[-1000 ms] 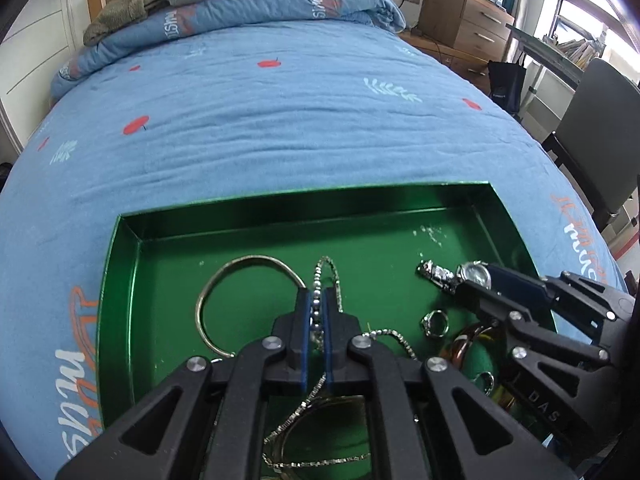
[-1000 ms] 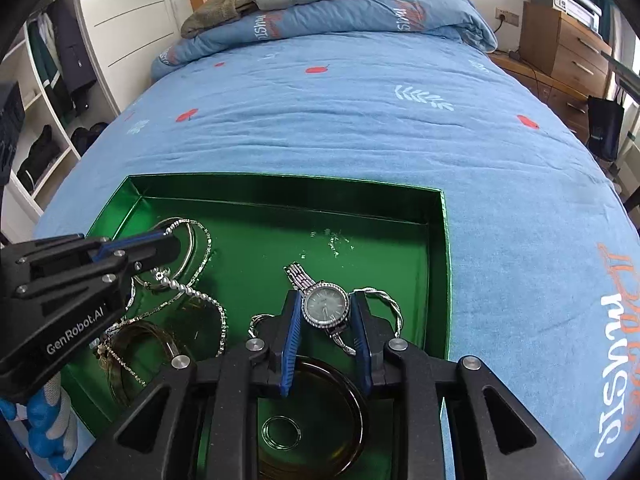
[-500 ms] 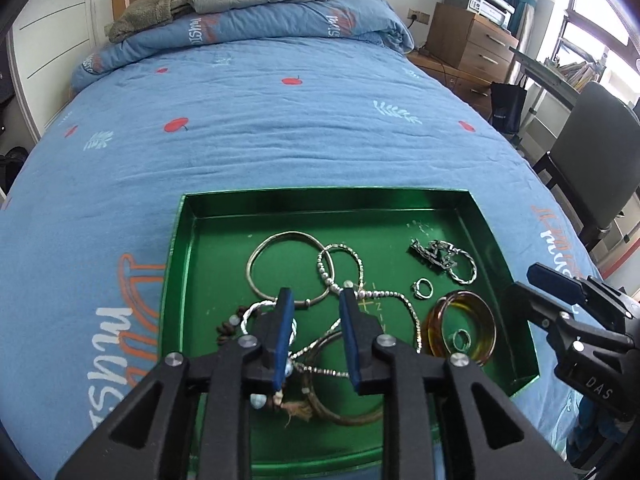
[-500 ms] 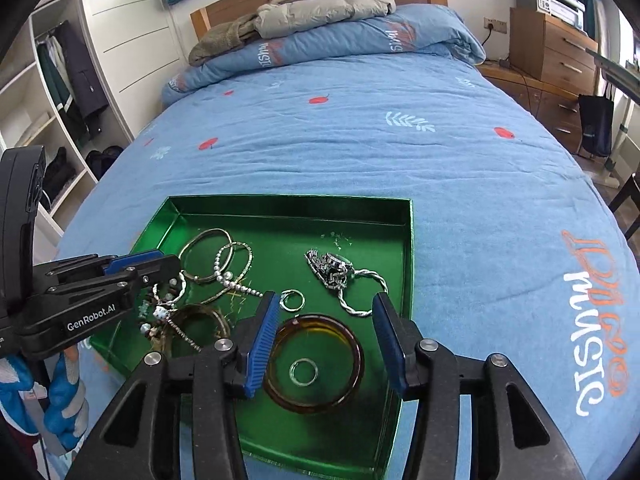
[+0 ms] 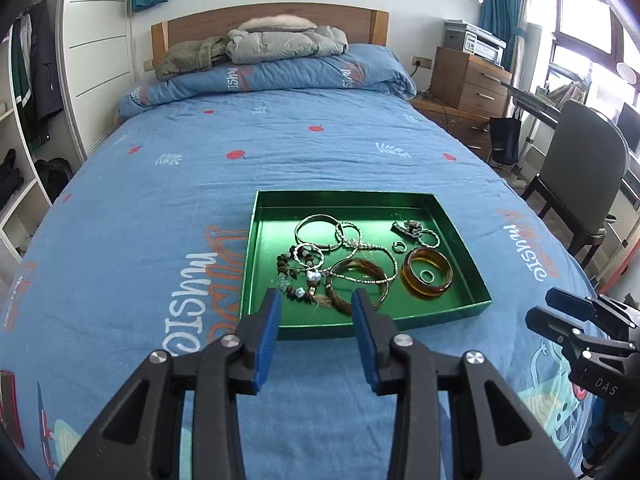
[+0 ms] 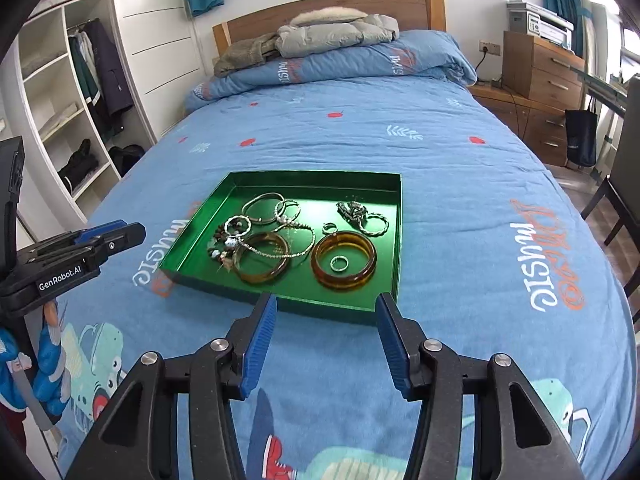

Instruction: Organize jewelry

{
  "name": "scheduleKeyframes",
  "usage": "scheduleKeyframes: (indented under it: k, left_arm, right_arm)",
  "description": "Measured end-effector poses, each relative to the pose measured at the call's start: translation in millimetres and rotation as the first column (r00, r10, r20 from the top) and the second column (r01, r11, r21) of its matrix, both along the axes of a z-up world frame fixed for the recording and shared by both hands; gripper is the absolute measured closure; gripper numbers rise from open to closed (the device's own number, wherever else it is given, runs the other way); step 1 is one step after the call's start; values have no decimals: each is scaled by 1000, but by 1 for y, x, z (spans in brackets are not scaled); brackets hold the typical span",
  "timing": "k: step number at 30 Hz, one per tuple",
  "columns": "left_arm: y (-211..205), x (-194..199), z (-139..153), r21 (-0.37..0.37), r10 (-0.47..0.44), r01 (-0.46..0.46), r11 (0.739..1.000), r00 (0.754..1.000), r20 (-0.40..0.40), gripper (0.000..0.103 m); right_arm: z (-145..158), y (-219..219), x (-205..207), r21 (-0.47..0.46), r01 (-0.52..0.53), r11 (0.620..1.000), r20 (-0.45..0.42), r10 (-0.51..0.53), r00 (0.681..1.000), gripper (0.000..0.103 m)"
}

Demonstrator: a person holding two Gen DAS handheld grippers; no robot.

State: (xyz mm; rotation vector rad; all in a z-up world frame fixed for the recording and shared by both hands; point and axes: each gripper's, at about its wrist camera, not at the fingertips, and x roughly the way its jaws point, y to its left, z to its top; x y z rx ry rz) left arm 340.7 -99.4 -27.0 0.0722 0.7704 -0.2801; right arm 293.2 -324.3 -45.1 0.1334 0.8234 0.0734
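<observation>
Home bedroom — bed [image 5: 280, 152], open wardrobe [image 6: 76, 120], wooden dresser [image 5: 468, 84].

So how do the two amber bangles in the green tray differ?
The right bangle is a thick, wide band; the left bangle is thinner. The right bangle lies clear with a small ring inside it; the left bangle has a silver chain draped across it and beads beside it. Both are translucent amber and lie flat in the tray.
</observation>
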Motion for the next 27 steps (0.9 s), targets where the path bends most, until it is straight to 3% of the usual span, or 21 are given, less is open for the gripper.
scheduleKeyframes:
  k: [13, 17, 27]
  left_arm:
    - [27, -104, 28, -20, 26, -25, 999, 997, 75, 64]
    - [34, -124, 29, -29, 35, -33, 999, 996, 77, 57]
    - [43, -161, 28, -9, 55, -54, 998, 993, 102, 56]
  right_arm:
    - [20, 20, -107, -2, 9, 1000, 46, -9, 999, 50]
    - [28, 28, -130, -1, 13, 1000, 70, -12, 997, 49]
    - [43, 44, -172, 8, 2, 1000, 124, -3, 992, 46]
